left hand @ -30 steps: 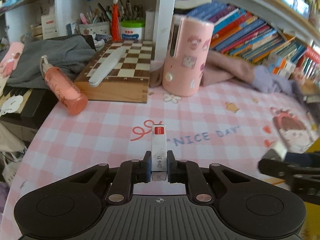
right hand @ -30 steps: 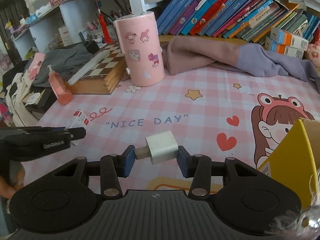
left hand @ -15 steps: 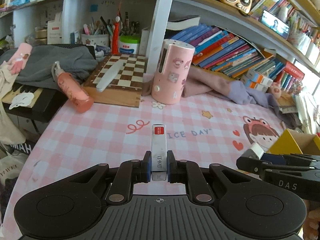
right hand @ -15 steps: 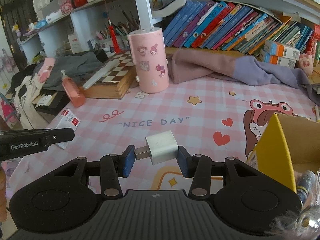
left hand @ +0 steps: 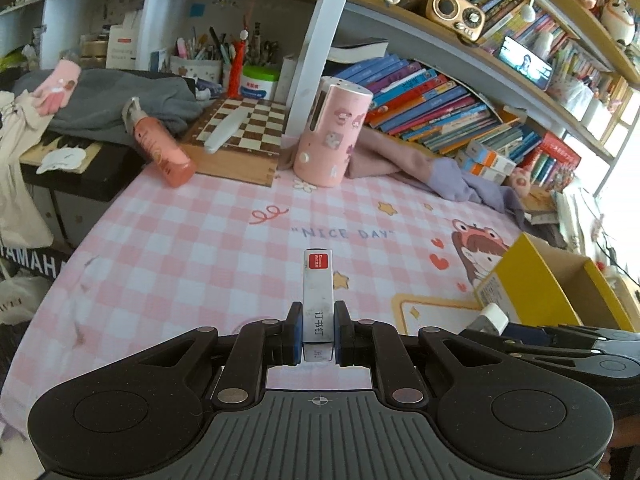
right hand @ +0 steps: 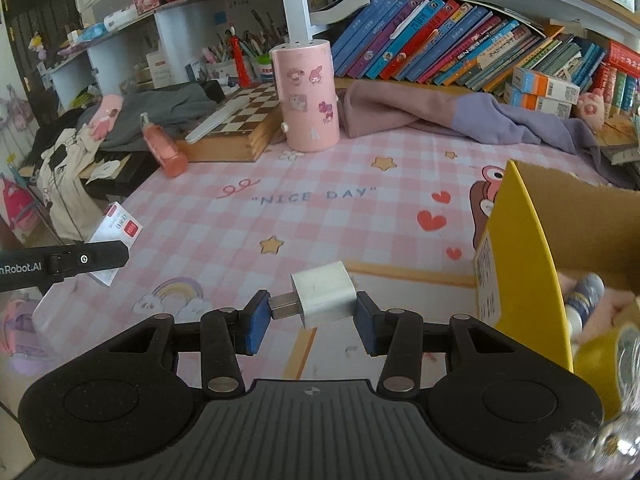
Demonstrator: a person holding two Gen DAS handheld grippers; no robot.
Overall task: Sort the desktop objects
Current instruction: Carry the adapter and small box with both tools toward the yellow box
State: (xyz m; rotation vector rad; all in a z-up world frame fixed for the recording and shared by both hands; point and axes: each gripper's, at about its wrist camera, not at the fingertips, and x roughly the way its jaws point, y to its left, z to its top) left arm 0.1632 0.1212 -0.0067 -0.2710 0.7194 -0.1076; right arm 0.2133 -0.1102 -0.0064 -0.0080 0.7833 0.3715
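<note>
Both grippers carry small items above the pink checked desk mat.

The left gripper (left hand: 317,334) has its jaws clamped narrowly on an upright staple box (left hand: 317,300). The right gripper (right hand: 308,316) grips a white USB charger plug (right hand: 325,293) sideways, prongs against the left pad, just beside the open yellow cardboard box (right hand: 520,248) at the right.

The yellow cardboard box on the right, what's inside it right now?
Through the open top of the yellow box, the right wrist view shows a dark, white-tipped cylindrical item, something pink beside it and bare cardboard wall. Blur hides what they are, and the near wall covers the bottom.
</note>
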